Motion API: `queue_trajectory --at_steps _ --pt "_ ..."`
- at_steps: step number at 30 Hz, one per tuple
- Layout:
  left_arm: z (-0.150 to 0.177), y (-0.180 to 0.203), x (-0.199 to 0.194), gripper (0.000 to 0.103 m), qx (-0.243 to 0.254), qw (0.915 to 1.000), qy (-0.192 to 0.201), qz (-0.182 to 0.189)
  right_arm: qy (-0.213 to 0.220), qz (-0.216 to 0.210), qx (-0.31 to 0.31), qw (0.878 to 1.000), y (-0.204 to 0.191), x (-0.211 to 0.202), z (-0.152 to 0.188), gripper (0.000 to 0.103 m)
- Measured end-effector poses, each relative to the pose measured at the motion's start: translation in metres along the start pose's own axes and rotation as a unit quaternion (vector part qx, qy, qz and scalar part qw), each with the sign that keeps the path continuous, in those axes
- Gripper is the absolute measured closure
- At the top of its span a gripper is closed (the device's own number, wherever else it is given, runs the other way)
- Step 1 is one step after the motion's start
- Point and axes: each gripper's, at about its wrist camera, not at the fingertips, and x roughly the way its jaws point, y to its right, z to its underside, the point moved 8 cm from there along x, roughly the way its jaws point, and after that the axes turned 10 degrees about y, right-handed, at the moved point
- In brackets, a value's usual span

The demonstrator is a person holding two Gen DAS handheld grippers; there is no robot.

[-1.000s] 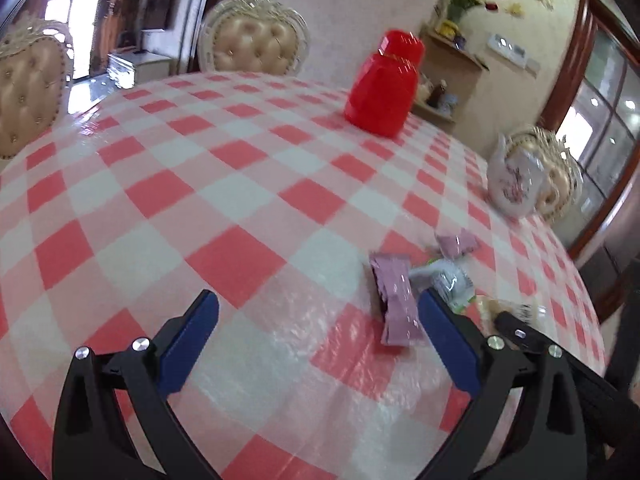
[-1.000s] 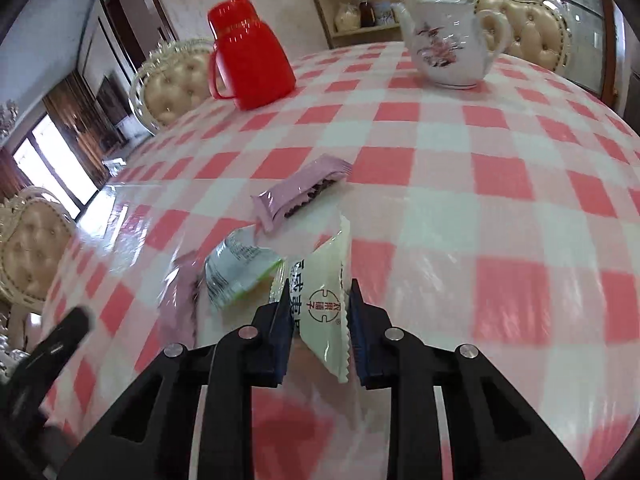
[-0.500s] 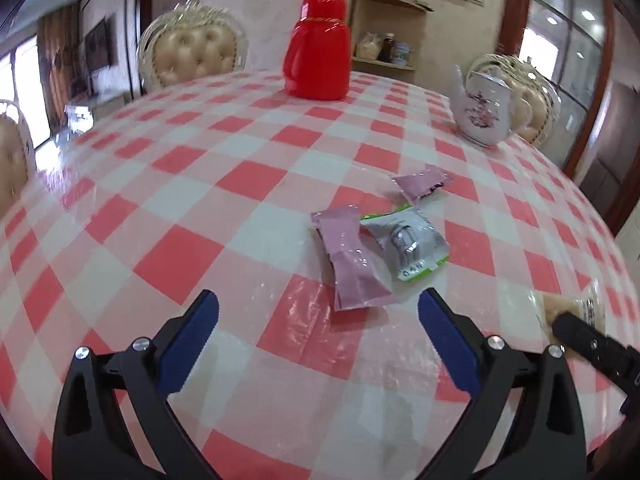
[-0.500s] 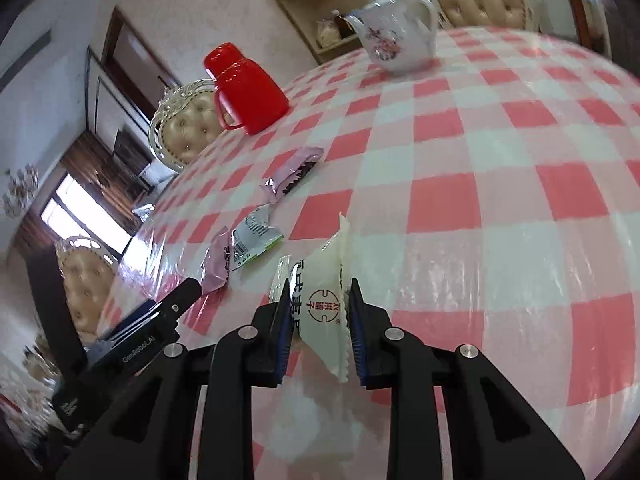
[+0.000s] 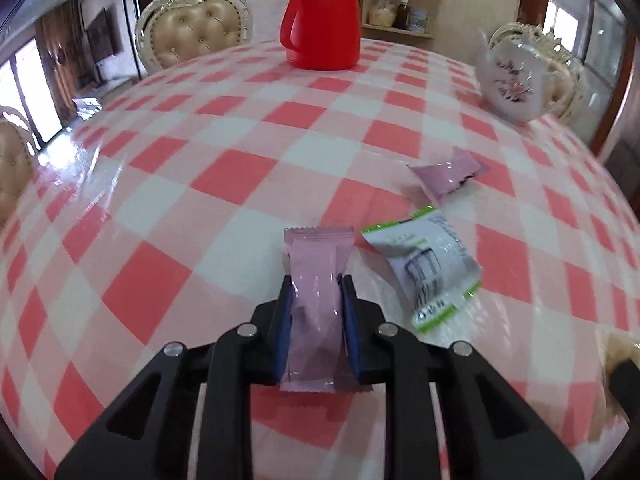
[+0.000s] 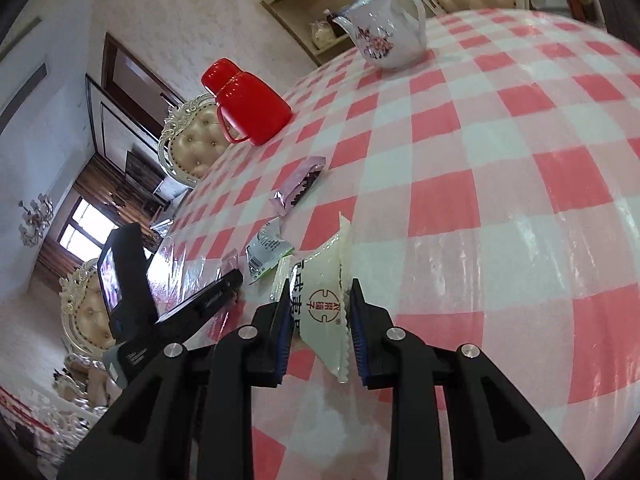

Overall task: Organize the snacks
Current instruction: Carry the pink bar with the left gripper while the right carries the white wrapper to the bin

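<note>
A long pink snack packet [image 5: 318, 248] lies on the red-and-white checked tablecloth [image 5: 224, 176], and my left gripper [image 5: 318, 280] is shut on its near half. Just right of it lies a green-and-white packet [image 5: 428, 268], with a second pink packet [image 5: 448, 176] farther back. My right gripper [image 6: 320, 288] is shut on a white packet with a red emblem [image 6: 324, 264], held on edge just above the cloth. In the right wrist view the left gripper [image 6: 224, 288] reaches in from the left beside the green-and-white packet [image 6: 266, 250].
A red thermos jug [image 5: 322, 16] stands at the far side of the round table, a flowered white teapot [image 5: 512, 80] at the far right. Padded chairs [image 5: 192, 36] ring the table. The table edge curves close on the left and right.
My left gripper moved forward over the long pink packet and closed on it. My right gripper kept hold of the white packet and rolled, tilting its view.
</note>
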Motion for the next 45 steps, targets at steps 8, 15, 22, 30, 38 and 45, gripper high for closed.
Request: queue_trajectory --at_steps 8,15,22,30,38,45 --pt "0.004 -0.004 -0.04 0.08 -0.008 0.9991 0.038 0.02 -0.001 0.014 -0.021 1.0 0.0 0.006 0.006 0.076" --pt "0.032 -0.017 -0.071 0.08 -0.033 0.9981 0.038 0.035 -0.011 0.014 -0.029 0.999 -0.001 0.011 0.011 0.076" --pt "0.054 -0.033 -0.105 0.08 -0.046 0.9967 0.058 0.034 -0.018 0.021 -0.046 0.999 -0.001 0.018 0.017 0.077" --pt "0.068 -0.046 -0.133 0.079 -0.056 0.9953 0.074 0.03 -0.009 0.0 -0.05 0.999 -0.012 0.009 0.026 0.077" --pt "0.083 -0.051 -0.154 0.079 -0.057 0.9944 0.084 0.027 -0.009 -0.026 -0.048 0.998 -0.028 -0.017 0.047 0.077" --pt "0.097 -0.072 -0.178 0.079 -0.083 0.9923 0.09 0.017 -0.016 -0.052 -0.068 0.996 -0.05 -0.037 0.071 0.077"
